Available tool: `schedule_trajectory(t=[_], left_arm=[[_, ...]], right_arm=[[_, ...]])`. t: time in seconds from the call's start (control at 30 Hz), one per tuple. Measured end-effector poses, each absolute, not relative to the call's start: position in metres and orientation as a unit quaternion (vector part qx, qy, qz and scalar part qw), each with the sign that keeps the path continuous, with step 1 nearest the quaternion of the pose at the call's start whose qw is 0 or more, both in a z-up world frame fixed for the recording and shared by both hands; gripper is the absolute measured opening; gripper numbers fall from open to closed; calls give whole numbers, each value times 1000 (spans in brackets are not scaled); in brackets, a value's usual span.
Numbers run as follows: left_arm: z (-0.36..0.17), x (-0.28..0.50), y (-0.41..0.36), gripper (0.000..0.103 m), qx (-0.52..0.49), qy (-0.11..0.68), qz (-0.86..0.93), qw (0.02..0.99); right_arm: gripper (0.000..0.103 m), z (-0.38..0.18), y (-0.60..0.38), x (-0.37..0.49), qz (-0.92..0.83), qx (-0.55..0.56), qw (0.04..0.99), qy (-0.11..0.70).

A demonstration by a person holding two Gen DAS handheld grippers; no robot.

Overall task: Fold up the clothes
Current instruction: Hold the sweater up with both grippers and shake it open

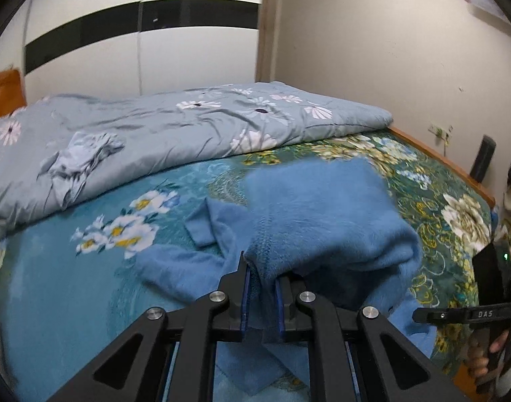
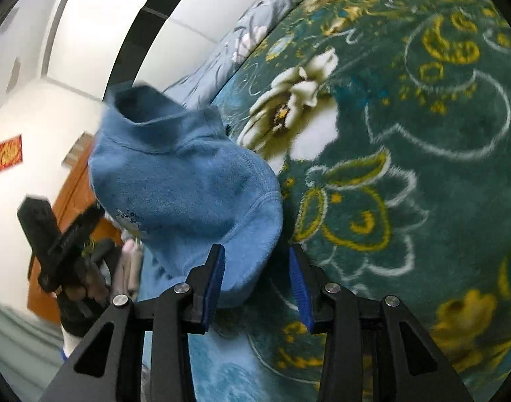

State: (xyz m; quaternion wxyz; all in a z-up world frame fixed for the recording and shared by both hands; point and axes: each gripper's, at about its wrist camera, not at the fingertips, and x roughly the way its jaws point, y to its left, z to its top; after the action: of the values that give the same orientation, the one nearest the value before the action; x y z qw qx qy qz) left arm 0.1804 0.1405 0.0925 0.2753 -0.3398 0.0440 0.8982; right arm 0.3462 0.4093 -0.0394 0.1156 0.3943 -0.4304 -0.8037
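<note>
Being clamped by the left tongs [image 1: 262, 281], a blue fleece top [image 1: 322, 214] is hanging over the bed [image 1: 71, 284]; right tongs [image 2: 257, 261], marked "DAS", are being held apart.

Left tool [image 1: 261, 279] angled downward, blue pads pinched tight on a fold of blue fleece jumper [image 1: 322, 214]. Right tool [image 2: 257, 268] rolled hard to one side, pointing downward, jaws parted, left pad against the jumper's edge, right pad clear of it. Bare fingers [image 1: 480, 355] wrapped round the right tool's handle.
</note>
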Motion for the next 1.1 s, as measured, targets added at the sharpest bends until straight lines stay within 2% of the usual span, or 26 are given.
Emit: schedule_trajectory(t=[0.1,0.23,0.33,0.6,0.83,1.1], left_arm=[[90,181,127,13,-346,27,902,256],[97,185,108,13,-338,19,912,233],[111,187,89,12,-324,2,922,213],[184,206,47,11,-249,4,951,182],[246,242,25,11,-184,24,968,169],[312,314,6,11,-116,54,979,161]], right_arm=[[5,-37,400,339,-801,401,120,-427],[2,-19,395,325,-820,406,93,-393],[2,17,396,314,-844,389,79,-362],[2,162,367,295,-924,282,80,-246],[2,259,348,309,-957,203,72,-195],[2,317,336,366,-973,124,106,-165]])
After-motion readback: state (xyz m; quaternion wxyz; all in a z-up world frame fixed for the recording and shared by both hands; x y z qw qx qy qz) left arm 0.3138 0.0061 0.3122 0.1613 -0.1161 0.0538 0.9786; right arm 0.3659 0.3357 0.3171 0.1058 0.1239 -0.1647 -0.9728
